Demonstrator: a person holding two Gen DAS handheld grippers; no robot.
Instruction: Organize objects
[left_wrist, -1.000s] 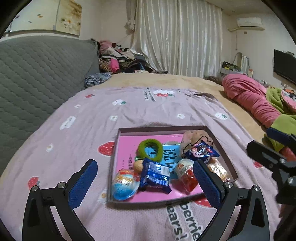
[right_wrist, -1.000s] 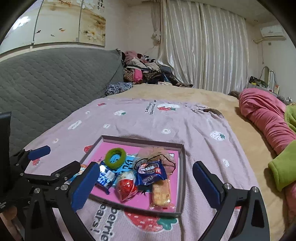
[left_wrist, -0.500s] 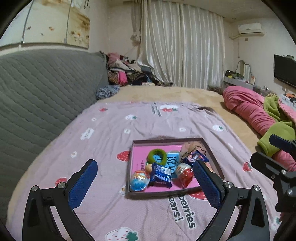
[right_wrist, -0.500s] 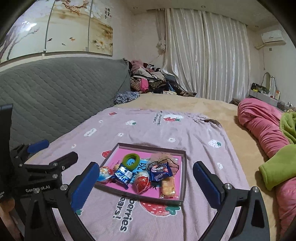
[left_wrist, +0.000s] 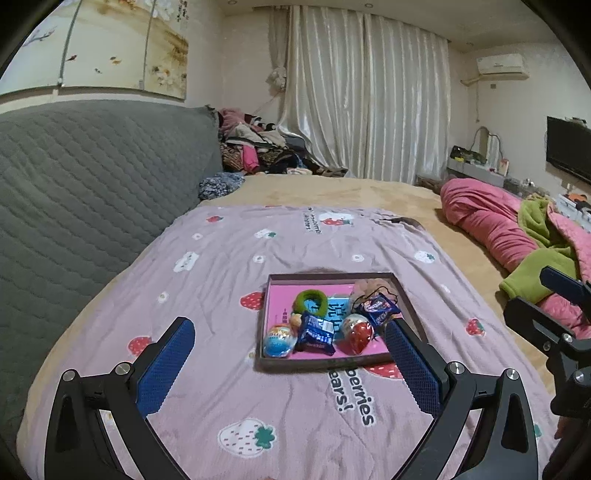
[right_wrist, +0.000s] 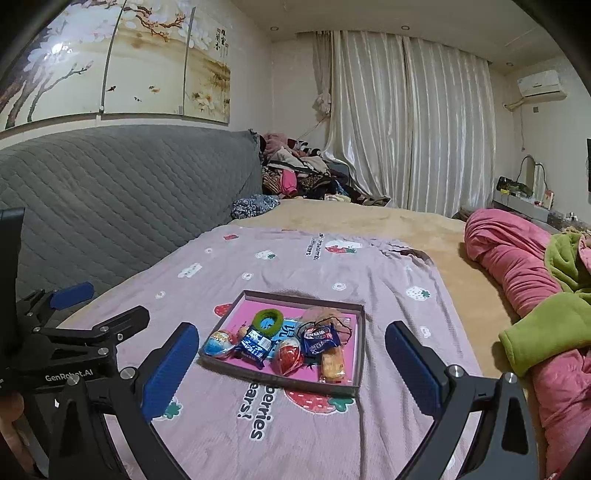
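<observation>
While both claws (left_wrist: 288, 347) (right_wrist: 291, 350) gape empty, crinkly wrappers and glossy eggs fill the rectangular tray (right_wrist: 280, 380).

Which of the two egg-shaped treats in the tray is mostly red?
The egg in the middle of the tray's near row; the other egg, at the left end, is blue.

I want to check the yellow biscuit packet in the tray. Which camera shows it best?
The right wrist view: the biscuit packet lies fully visible at the tray's near edge. In the left wrist view, the left gripper's right finger hides it.
</observation>
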